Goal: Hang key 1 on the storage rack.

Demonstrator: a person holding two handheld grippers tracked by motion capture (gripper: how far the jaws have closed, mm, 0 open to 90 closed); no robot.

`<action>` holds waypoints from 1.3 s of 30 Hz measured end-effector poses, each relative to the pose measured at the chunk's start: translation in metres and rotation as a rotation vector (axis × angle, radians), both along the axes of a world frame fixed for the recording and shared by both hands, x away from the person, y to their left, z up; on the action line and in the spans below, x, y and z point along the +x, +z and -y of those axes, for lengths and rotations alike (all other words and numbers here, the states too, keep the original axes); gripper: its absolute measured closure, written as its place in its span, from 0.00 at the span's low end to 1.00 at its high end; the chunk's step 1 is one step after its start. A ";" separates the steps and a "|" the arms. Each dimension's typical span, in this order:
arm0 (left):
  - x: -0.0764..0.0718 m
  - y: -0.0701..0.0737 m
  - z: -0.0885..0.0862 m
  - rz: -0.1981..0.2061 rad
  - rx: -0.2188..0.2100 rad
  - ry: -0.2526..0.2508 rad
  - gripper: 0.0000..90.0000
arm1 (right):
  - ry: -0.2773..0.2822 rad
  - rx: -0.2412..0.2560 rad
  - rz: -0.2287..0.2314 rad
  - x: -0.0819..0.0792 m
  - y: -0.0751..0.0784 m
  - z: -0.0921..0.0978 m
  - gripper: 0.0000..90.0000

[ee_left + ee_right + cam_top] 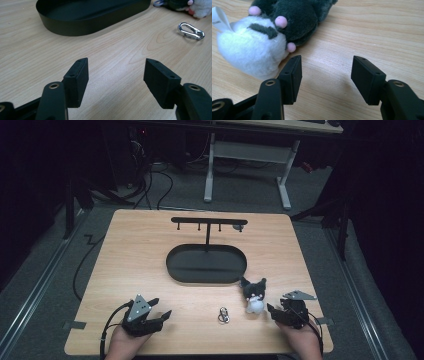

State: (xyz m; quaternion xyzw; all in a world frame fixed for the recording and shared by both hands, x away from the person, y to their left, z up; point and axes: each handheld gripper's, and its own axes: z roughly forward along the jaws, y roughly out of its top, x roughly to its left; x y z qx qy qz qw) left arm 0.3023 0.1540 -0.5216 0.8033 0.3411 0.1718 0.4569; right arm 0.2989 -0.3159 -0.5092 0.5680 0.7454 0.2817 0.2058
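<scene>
Right gripper [273, 310] released, at 4 o'clock of the one grey-and-white plush toy [255, 296]; left gripper [160, 309] released too.
One silver metal carabiner [223, 315] lies between them; one black oval tray with hook stand [206, 265] sits at 12 o'clock on the light wooden table [135, 255]. The toy's white tag [219, 21] is unreadable; the room is dark.

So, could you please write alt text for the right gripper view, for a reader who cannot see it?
The open right gripper rests low over a light wooden table, its two black jaws apart with nothing between them. Just beyond its left jaw lies a small dark grey and white plush toy with pink dots and a white fabric label.
</scene>
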 end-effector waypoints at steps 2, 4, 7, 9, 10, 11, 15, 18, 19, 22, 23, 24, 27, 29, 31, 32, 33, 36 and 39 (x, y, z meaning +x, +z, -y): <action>0.000 -0.001 0.000 -0.007 0.004 -0.012 0.41 | 0.004 -0.004 -0.018 0.002 0.002 0.000 0.45; -0.001 -0.003 0.001 -0.010 0.009 -0.017 0.41 | 0.006 -0.010 -0.029 0.002 0.003 0.001 0.44; -0.002 -0.003 0.002 -0.012 0.016 -0.027 0.41 | 0.016 -0.029 -0.073 0.003 0.004 0.001 0.42; -0.003 -0.002 0.001 -0.009 0.015 -0.028 0.41 | 0.045 -0.029 -0.150 0.003 0.005 0.000 0.39; -0.003 -0.002 0.001 -0.008 0.012 -0.025 0.41 | 0.045 -0.029 -0.150 0.003 0.005 0.000 0.39; -0.003 -0.002 0.001 -0.009 0.011 -0.026 0.41 | 0.065 -0.044 -0.178 0.003 0.008 -0.002 0.38; -0.004 -0.001 0.000 -0.008 0.010 -0.027 0.41 | 0.076 -0.035 -0.241 0.004 0.013 -0.003 0.34; -0.004 -0.001 0.000 -0.009 0.010 -0.027 0.41 | 0.068 -0.027 -0.274 0.006 0.015 -0.004 0.33; -0.004 -0.001 0.000 -0.008 0.009 -0.028 0.41 | 0.061 -0.017 -0.288 0.007 0.016 -0.003 0.32; -0.004 -0.002 0.000 -0.010 0.011 -0.030 0.41 | 0.054 0.003 -0.342 0.010 0.018 -0.003 0.31; -0.004 -0.002 0.000 -0.011 0.012 -0.031 0.41 | 0.060 -0.012 -0.370 0.011 0.019 -0.004 0.30; -0.004 -0.002 0.000 -0.012 0.013 -0.032 0.41 | 0.066 -0.026 -0.381 0.012 0.020 -0.005 0.30; -0.004 -0.003 0.000 -0.015 0.017 -0.035 0.41 | 0.075 -0.051 -0.395 0.013 0.022 -0.007 0.30; -0.005 -0.003 0.000 -0.017 0.018 -0.037 0.41 | 0.088 -0.063 -0.421 0.014 0.025 -0.010 0.30; -0.005 -0.003 0.000 -0.017 0.019 -0.037 0.41 | 0.095 -0.071 -0.434 0.015 0.027 -0.013 0.30; -0.005 -0.003 0.000 -0.017 0.019 -0.037 0.41 | 0.099 -0.069 -0.443 0.016 0.029 -0.015 0.29; -0.005 -0.003 0.000 -0.017 0.019 -0.039 0.41 | 0.099 -0.069 -0.443 0.016 0.029 -0.015 0.29; -0.005 -0.003 0.000 -0.017 0.017 -0.039 0.41 | 0.119 -0.071 -0.464 0.016 0.033 -0.024 0.28; -0.005 -0.003 0.000 -0.016 0.017 -0.041 0.41 | 0.128 -0.083 -0.474 0.018 0.037 -0.031 0.26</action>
